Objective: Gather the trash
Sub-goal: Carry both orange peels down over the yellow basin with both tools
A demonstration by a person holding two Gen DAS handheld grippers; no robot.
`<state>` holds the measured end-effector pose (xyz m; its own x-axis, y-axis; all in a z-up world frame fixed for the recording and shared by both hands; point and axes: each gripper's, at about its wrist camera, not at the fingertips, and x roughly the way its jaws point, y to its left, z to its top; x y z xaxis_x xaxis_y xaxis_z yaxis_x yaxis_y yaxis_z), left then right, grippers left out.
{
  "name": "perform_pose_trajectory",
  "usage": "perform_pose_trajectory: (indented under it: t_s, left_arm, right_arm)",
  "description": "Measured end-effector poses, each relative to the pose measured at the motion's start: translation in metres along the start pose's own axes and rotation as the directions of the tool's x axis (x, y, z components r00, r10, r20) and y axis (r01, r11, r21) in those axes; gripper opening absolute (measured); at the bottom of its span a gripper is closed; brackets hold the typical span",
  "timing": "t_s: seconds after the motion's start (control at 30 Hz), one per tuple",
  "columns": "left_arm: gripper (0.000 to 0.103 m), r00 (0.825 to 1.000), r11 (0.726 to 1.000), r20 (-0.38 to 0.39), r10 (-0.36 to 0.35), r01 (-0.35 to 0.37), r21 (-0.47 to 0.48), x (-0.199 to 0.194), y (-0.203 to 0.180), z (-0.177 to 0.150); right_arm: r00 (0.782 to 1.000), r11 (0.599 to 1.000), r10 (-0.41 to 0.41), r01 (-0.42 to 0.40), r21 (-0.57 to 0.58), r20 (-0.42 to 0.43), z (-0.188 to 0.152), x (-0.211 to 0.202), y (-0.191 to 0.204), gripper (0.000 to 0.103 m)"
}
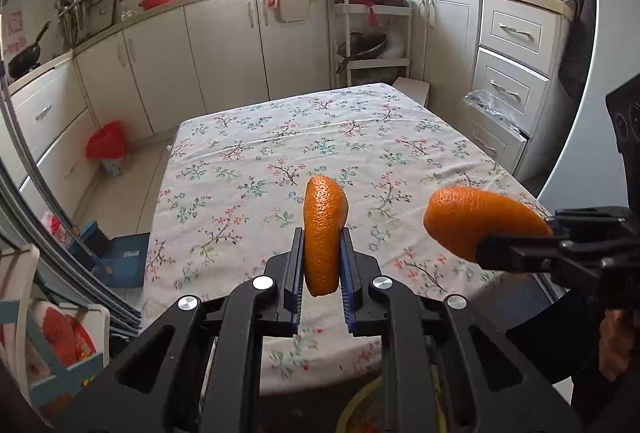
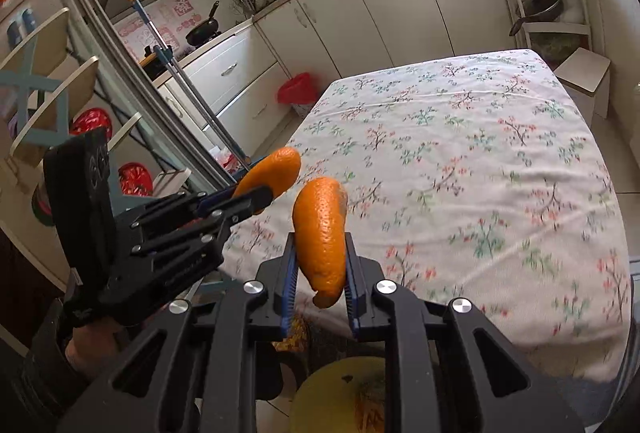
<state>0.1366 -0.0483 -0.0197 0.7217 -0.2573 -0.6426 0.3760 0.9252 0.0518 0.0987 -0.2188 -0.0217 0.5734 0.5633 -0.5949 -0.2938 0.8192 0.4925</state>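
Note:
My left gripper (image 1: pixel 321 233) is shut on a curved piece of orange peel (image 1: pixel 325 233), held upright above the near end of the floral tablecloth (image 1: pixel 320 137). My right gripper (image 2: pixel 320 239) is shut on a second, longer piece of orange peel (image 2: pixel 320 233), also in the air over the table's near edge. In the left wrist view that second peel (image 1: pixel 480 221) shows at the right. In the right wrist view the left gripper's peel (image 2: pixel 274 173) shows at the left. A small bin with a red bag (image 1: pixel 106 147) (image 2: pixel 296 89) stands on the floor by the cabinets.
Kitchen cabinets ring the table (image 2: pixel 480 153). A blue dustpan (image 1: pixel 124 257) and a broom handle (image 2: pixel 192 85) lean at the left. A white stool (image 2: pixel 584 77) stands past the far right corner. A yellow round thing (image 2: pixel 340 393) lies below the grippers. A hand (image 2: pixel 88 345) holds the left gripper.

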Motion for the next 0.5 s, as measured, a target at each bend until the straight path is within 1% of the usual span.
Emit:
perform_pose_trajectory:
  t_s: [0.13,0.23,0.5]
  left_arm:
    - [0.015,1.0,1.0,-0.002,0.014,-0.014,-0.002,-0.017,-0.008,-0.019]
    - [0.015,1.0,1.0,-0.018,0.019,-0.019,-0.014,-0.028,-0.013,-0.037]
    - [0.015,0.998,1.0,-0.06,0.013,-0.013,-0.004,-0.044,-0.025,-0.073]
  right_arm:
    - [1.0,1.0,-0.019,0.019,-0.017,0.007,-0.025,-0.015,0.007,0.022]
    - [1.0,1.0,-0.026,0.026,-0.003,-0.002,-0.043,-0.024,0.008,0.022]
    - [0.996,0.999,-0.053,0.053,0.002,-0.07,-0.083,-0.028,0.014,0.022]
